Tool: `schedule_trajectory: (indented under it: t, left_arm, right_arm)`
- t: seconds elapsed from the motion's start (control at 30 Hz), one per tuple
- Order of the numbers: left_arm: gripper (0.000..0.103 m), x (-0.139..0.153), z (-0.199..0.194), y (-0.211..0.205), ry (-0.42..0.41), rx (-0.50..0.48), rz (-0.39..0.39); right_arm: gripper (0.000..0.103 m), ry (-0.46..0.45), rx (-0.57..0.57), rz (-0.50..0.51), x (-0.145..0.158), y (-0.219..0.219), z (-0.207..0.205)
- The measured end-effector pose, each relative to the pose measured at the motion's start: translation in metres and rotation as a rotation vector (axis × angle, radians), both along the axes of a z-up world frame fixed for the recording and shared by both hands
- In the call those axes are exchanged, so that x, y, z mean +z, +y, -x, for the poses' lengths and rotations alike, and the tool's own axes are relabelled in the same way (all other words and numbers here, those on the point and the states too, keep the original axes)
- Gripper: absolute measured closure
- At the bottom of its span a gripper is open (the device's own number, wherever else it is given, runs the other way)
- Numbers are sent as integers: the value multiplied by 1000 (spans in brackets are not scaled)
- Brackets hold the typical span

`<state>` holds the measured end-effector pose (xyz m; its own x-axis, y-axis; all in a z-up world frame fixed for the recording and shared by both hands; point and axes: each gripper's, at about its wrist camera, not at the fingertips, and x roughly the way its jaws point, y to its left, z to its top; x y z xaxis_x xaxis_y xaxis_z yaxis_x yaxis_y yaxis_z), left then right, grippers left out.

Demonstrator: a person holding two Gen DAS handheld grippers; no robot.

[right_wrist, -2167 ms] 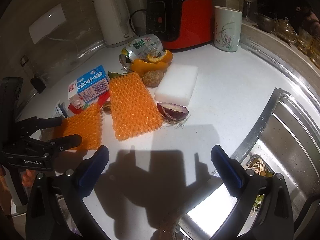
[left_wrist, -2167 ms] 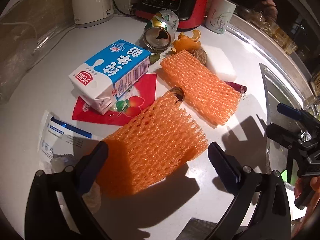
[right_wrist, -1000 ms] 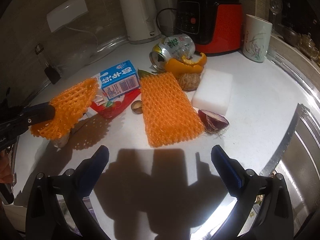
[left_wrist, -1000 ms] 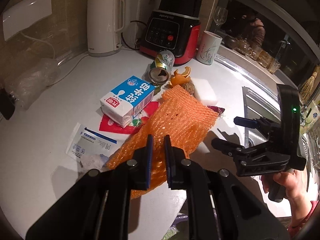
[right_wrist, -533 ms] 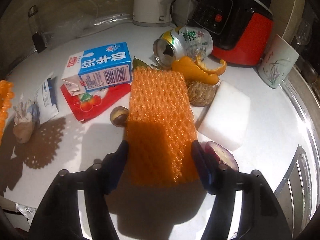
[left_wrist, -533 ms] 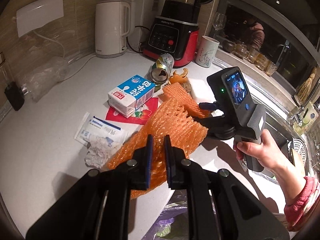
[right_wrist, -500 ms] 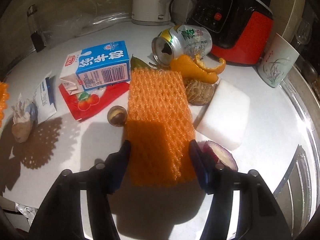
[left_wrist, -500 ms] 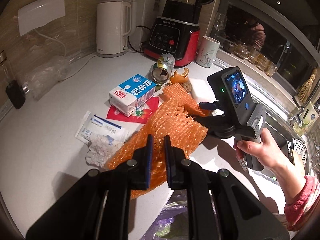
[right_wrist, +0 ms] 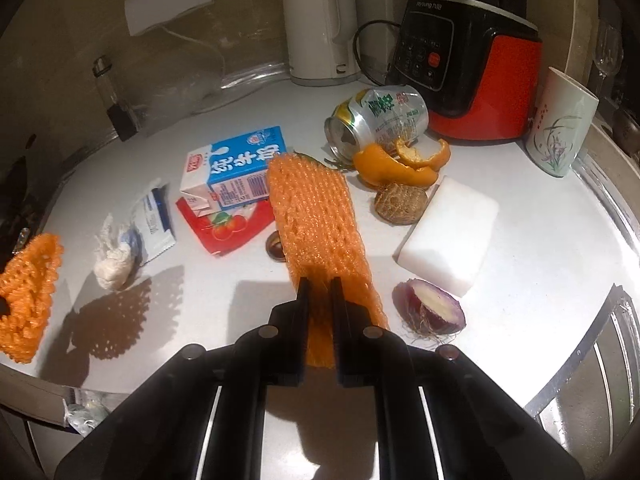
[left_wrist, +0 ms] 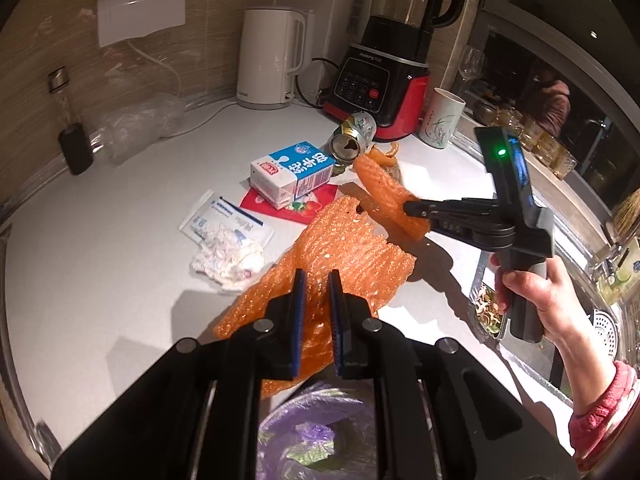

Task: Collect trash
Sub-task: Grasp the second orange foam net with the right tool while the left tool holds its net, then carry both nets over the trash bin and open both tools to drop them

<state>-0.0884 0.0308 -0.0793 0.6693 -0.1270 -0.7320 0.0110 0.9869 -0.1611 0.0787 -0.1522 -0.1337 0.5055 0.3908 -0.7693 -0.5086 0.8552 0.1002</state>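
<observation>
My left gripper [left_wrist: 317, 280] is shut on an orange foam net [left_wrist: 348, 248] and holds it above the counter edge, over a purple-lined trash bag [left_wrist: 320, 432]. My right gripper [right_wrist: 319, 286] is shut on a second orange foam net [right_wrist: 316, 208], whose near end is lifted off the white counter [right_wrist: 540, 248]. In the left wrist view the right gripper [left_wrist: 412, 208] shows holding that net [left_wrist: 384, 192]. The first net shows at the left edge of the right wrist view [right_wrist: 28, 296].
On the counter lie a milk carton [right_wrist: 236, 172], red wrapper [right_wrist: 224, 228], crumpled tissue [right_wrist: 114, 260], can [right_wrist: 376, 120], orange peel [right_wrist: 400, 164], white foam block [right_wrist: 448, 236], onion half [right_wrist: 428, 312] and a nut [right_wrist: 275, 250]. Kettle [right_wrist: 316, 20], blender [right_wrist: 464, 64], cup [right_wrist: 560, 120] stand behind. A sink [right_wrist: 600, 380] is right.
My right gripper has closed on the second foam net and raised its near end. My left gripper has drawn back with the first net over the trash bag.
</observation>
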Motion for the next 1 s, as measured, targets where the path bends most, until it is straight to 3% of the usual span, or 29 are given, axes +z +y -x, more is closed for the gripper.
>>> schedule_trajectory:
  t: [0.2, 0.43, 0.73, 1.0]
  left_arm:
    - [92, -1, 31, -14, 12, -35, -18]
    - [92, -16, 74, -19, 52, -186, -26]
    - [92, -89, 125, -31, 168, -299, -56]
    - [91, -160, 135, -47, 277, -335, -132]
  right_arm:
    - [92, -15, 2, -56, 32, -14, 59]
    - [92, 1, -108, -95, 42, -31, 148]
    - [92, 40, -226, -96, 36, -44, 247]
    - [91, 54, -278, -74, 32, -45, 290]
